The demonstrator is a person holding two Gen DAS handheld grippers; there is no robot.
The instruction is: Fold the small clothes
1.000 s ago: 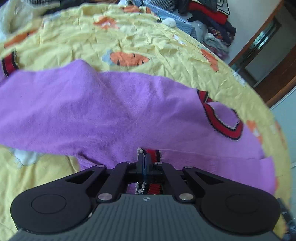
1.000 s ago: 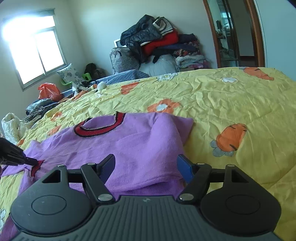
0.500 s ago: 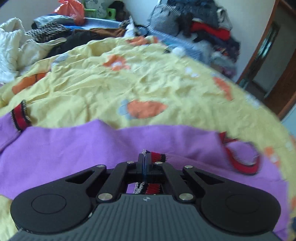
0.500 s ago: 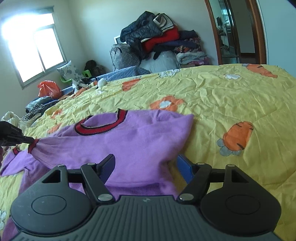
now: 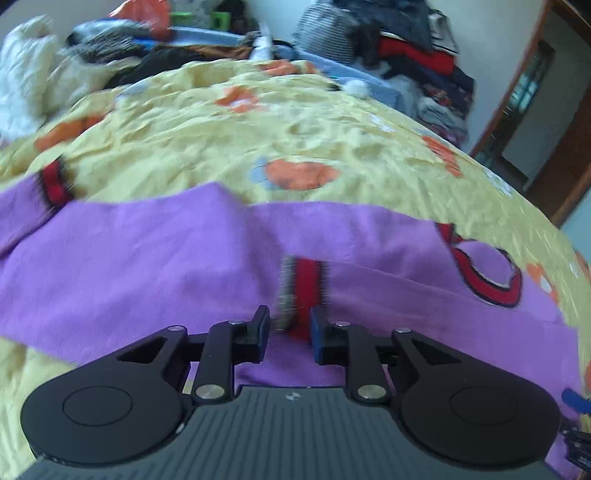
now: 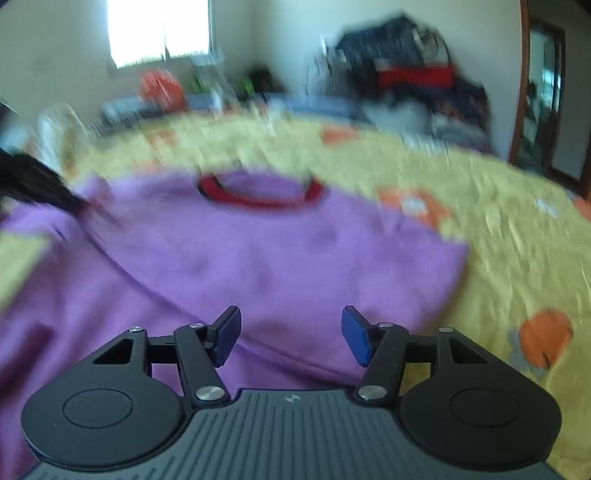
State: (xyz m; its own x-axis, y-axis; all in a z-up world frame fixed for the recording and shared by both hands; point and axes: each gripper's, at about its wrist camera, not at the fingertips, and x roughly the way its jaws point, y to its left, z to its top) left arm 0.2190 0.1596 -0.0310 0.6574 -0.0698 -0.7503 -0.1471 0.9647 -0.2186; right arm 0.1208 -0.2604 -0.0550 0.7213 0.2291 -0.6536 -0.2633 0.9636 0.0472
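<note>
A purple sweater (image 5: 147,266) with red-and-black trim lies spread on the yellow bedspread (image 5: 332,129). One sleeve is folded across the body, and its red cuff (image 5: 303,284) lies between the pads of my left gripper (image 5: 290,328). The jaws are opening, with a gap showing beside the cuff. The other cuff (image 5: 55,184) lies at far left, the neckline (image 5: 487,273) at right. In the blurred right wrist view my right gripper (image 6: 291,332) hovers over the sweater (image 6: 277,251) near its lower part. Its jaws are closing with nothing between them. The left gripper (image 6: 40,184) shows as a dark blur at left.
Heaps of clothes and bags (image 5: 406,48) are stacked beyond the bed's far edge. A white bundle (image 5: 22,85) sits at far left. A wooden door frame (image 5: 535,110) stands at right and a bright window (image 6: 159,29) at the back. Bare bedspread (image 6: 517,229) lies right of the sweater.
My left gripper carried the cuff across the sweater's body, and its jaws have now parted from it. The right gripper swung left over the sweater and its jaws narrowed.
</note>
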